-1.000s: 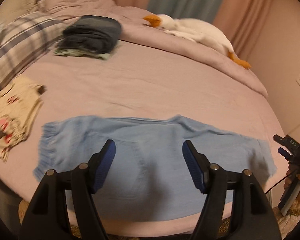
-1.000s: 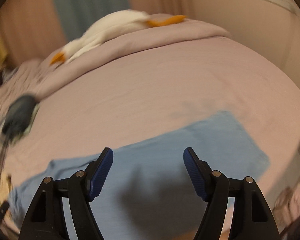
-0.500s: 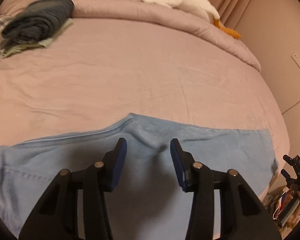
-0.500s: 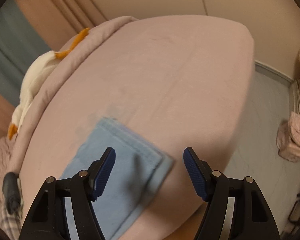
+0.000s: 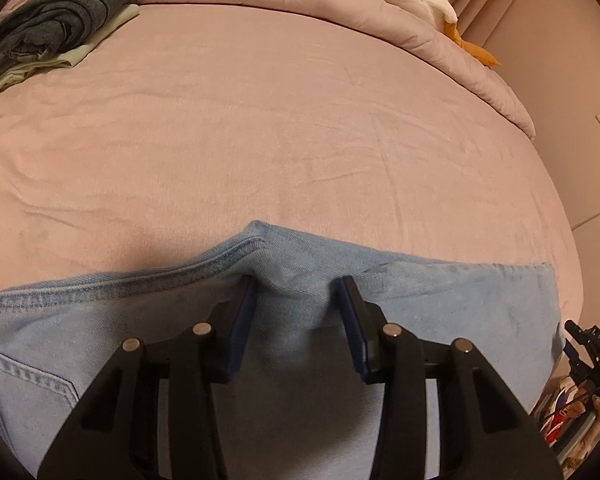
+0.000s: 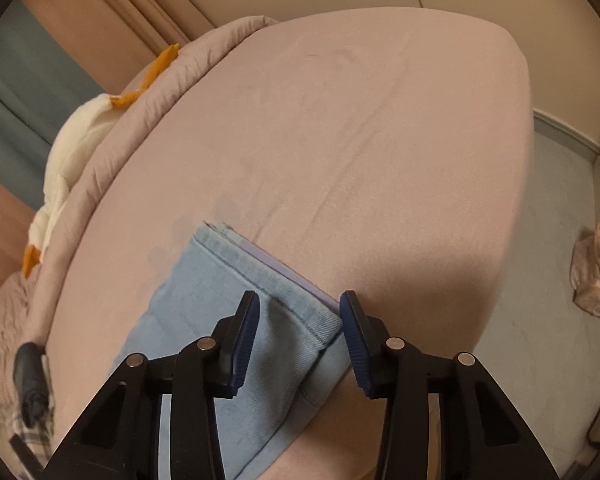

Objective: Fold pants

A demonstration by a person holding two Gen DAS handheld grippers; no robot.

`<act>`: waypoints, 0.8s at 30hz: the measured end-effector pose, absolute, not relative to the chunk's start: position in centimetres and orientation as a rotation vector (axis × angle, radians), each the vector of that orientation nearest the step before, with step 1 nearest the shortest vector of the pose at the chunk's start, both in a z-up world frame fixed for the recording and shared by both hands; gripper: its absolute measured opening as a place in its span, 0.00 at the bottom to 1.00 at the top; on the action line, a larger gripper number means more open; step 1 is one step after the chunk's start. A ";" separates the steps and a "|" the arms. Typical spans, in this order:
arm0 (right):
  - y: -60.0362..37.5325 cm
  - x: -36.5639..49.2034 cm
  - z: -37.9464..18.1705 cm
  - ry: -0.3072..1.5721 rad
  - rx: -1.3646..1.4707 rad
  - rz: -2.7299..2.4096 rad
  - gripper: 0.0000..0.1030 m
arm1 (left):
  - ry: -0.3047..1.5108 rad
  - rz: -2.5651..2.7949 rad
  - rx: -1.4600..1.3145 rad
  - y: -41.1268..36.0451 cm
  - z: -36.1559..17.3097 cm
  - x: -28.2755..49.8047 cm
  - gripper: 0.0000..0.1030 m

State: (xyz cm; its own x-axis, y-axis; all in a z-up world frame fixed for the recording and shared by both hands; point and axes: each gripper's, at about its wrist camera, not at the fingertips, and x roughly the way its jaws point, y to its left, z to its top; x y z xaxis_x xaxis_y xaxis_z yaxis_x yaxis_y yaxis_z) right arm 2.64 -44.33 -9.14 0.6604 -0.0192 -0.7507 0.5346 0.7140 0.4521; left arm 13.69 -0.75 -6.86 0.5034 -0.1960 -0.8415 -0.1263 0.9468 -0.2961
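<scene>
Pink bedsheets covered the wide bed [image 5: 300, 128], where the light blue denim pants [image 5: 440, 300] lay flat along its near edge. At the crotch seam the left hand-held gripper [image 5: 298, 292] stood part-open, straddling a pinched ridge of cloth; the right hand-held gripper [image 6: 300, 308] stood part-open astride the hem corner. Neither had clamped yet, seemingly poised to lift both points for a fold.

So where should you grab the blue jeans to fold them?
Pinch the hem end of the jeans, coming in from the bed's near edge, as the right gripper does. That end lies flat with stacked edges, so both layers lift together.
</scene>
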 end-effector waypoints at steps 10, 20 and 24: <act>-43.4 2.7 -7.9 0.789 0.667 -0.381 0.43 | 1.053 -0.051 -0.346 -0.8 -7.2 13.9 0.41; -43.5 2.4 -7.6 0.766 0.688 -0.367 0.43 | 1.049 -0.054 -0.341 -0.7 -7.2 13.9 0.42; -43.9 2.1 -8.0 0.783 0.730 -0.367 0.43 | 1.048 -0.054 -0.340 -0.7 -7.3 13.9 0.43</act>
